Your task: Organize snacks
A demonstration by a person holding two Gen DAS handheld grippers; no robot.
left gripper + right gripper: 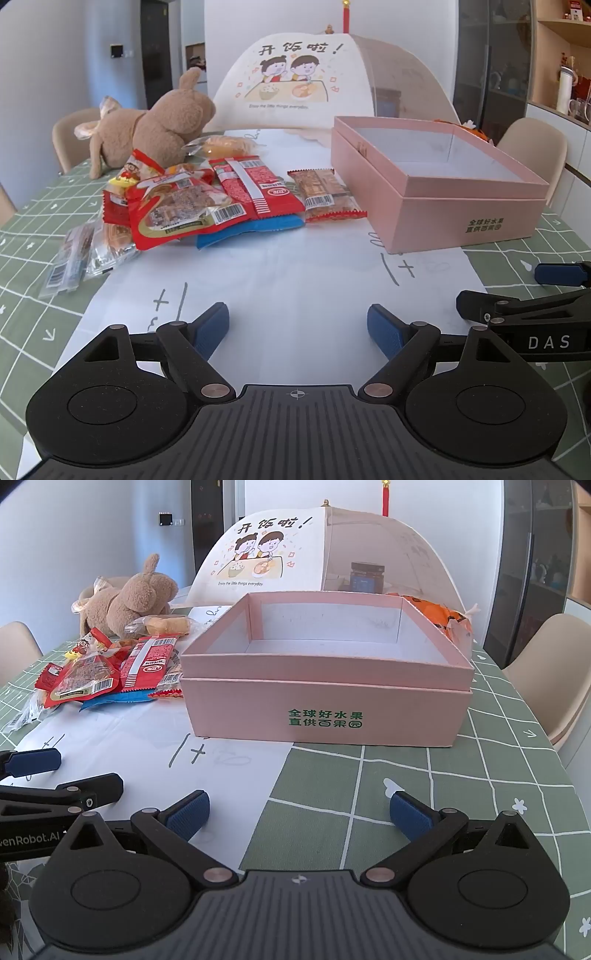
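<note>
Nothing's been picked up yet, so you're at the very start: both the left gripper (297, 325) and right gripper (297, 812) sit low over the white paper sheet (295, 273) with jaws spread wide and empty. The snack pile (207, 199) is off to the left near the plush toy (159, 133), and the pink box (325, 709) is open and bare inside, just right of the pile. I'd go with the left one first for the loose bar (325, 194) at the pile's right edge, since it lies flat and mostly clear of the others; come in low and pinch across its narrow width. The box front reads 全球好水果 直供百果园 in green, the food cover (280, 550) says 开饭啦! and "Enjoy the little things everyday", and the grippers show "DAS" and "enRobot.AI".
</note>
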